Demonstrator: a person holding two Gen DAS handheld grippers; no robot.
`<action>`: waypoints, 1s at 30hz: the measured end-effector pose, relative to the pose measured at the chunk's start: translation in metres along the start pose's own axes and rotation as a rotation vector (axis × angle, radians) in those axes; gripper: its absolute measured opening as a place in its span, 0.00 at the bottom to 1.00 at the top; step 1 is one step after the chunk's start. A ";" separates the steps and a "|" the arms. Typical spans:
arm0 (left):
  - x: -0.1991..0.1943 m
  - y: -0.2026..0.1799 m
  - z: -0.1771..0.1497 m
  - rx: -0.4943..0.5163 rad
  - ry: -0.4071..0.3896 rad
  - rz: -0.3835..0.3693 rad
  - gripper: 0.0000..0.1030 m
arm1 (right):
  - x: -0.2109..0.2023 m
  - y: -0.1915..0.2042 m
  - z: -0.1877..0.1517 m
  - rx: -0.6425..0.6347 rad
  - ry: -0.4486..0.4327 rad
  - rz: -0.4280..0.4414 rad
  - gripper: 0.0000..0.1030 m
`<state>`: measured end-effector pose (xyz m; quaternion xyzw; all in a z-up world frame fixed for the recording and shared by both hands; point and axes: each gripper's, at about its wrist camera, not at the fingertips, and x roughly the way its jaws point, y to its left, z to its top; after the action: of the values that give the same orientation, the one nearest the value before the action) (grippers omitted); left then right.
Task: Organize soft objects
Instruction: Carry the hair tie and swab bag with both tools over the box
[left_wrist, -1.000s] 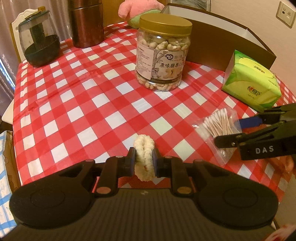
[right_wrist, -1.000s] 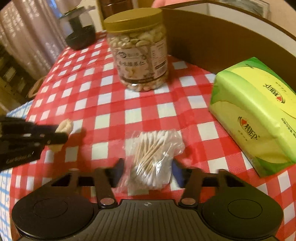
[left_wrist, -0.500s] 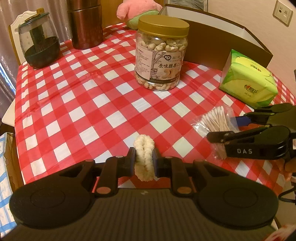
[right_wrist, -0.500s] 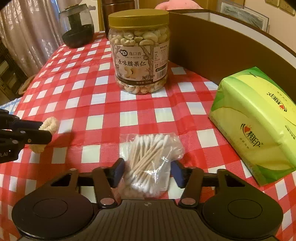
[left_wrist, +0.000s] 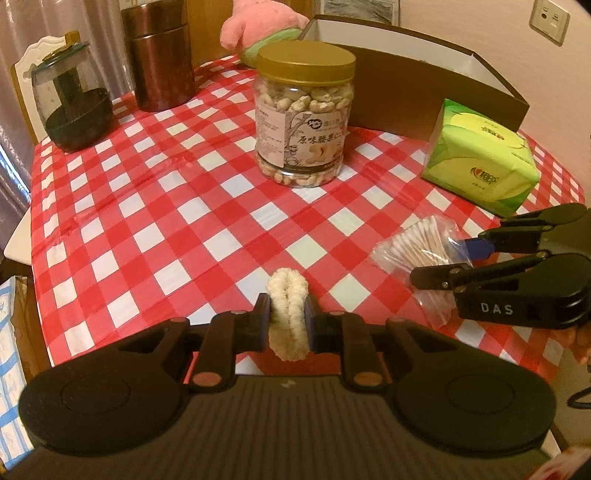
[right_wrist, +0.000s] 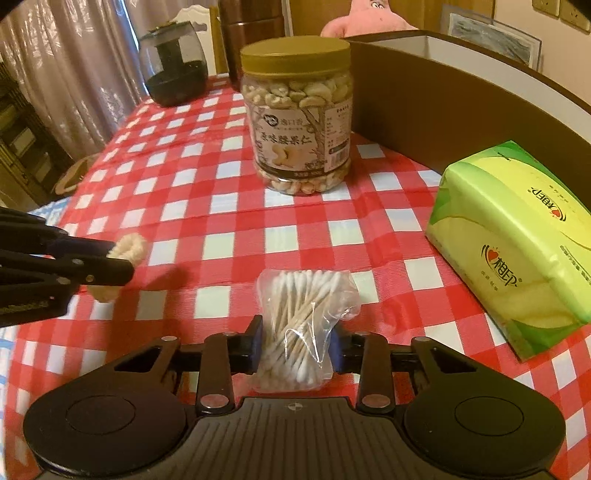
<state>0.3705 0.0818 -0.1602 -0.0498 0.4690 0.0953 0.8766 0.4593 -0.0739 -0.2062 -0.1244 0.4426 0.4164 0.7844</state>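
**A:** As the left wrist camera looked down over the checked surface (left_wrist: 155, 206), the left tool (left_wrist: 288, 325) was pinching a cream fuzzy scrunchie (left_wrist: 287, 314) between its pads, the loop squeezed flat and held just over the near edge. At right in that view, the right tool (left_wrist: 448, 260) had its fingers on either side of the bag of cotton swabs (left_wrist: 417, 251), with the green tissue pack (left_wrist: 480, 155) beyond it and the brown box (left_wrist: 424, 85) behind the cashew jar (left_wrist: 304, 118).

**B:** And from the right wrist camera?

**A:** There the right tool (right_wrist: 295, 341) had just been closing, and its blue pads were pressing the bag of swabs (right_wrist: 304, 325) at the waist, the plastic puckered. The left tool (right_wrist: 122, 264) showed at the left edge with the scrunchie (right_wrist: 127, 247) in its tips.

**B:** What looked risky?

**A:** The bag was slick and loosely filled, so a light squeeze could have let it slide out on the lift, and a hard one could have snapped the sticks. The jar stood between both tools and the box; a low carry might have clipped it. The scrunchie, gripped at mid-loop, could have sprung free if the pads eased.
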 end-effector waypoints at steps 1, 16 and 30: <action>-0.001 -0.001 0.000 0.003 -0.001 -0.001 0.18 | -0.003 0.000 0.000 0.002 -0.004 0.007 0.34; -0.028 -0.043 0.020 0.079 -0.060 -0.070 0.18 | -0.073 -0.013 -0.009 0.092 -0.059 0.085 0.34; -0.030 -0.091 0.069 0.180 -0.142 -0.122 0.18 | -0.130 -0.065 -0.007 0.168 -0.134 0.000 0.34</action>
<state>0.4296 0.0015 -0.0967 0.0074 0.4083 0.0028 0.9128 0.4708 -0.1892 -0.1178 -0.0301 0.4224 0.3854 0.8198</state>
